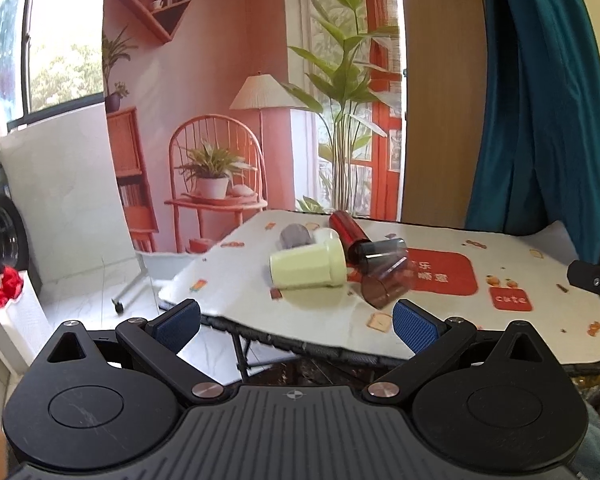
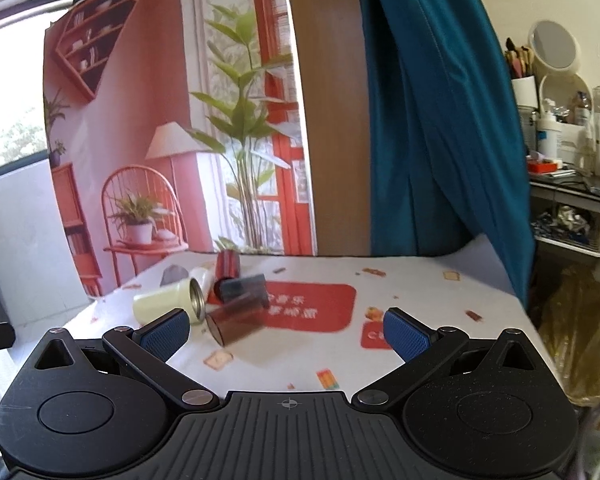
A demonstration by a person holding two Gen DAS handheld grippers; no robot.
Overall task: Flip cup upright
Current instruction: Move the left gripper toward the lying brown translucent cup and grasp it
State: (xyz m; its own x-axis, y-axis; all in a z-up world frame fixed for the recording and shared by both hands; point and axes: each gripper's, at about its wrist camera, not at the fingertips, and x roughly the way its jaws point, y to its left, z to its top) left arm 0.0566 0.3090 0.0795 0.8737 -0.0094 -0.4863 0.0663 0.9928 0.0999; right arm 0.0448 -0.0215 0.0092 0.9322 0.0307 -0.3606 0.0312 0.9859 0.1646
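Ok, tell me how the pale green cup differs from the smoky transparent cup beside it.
The pale green cup is opaque; the smoky transparent cup is see-through. The green cup looks wider, the smoky one slimmer. In the right wrist view the green cup's mouth shows a metal lining, unlike the smoky one. Both lie on their sides on the tablecloth.

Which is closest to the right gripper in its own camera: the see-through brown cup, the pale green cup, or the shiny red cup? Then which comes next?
1. See-through brown cup, lying just ahead, left of centre.
2. Pale green cup, lying further left; nearly as close, hard to call.
3. Shiny red cup, lying at the back by the poster.
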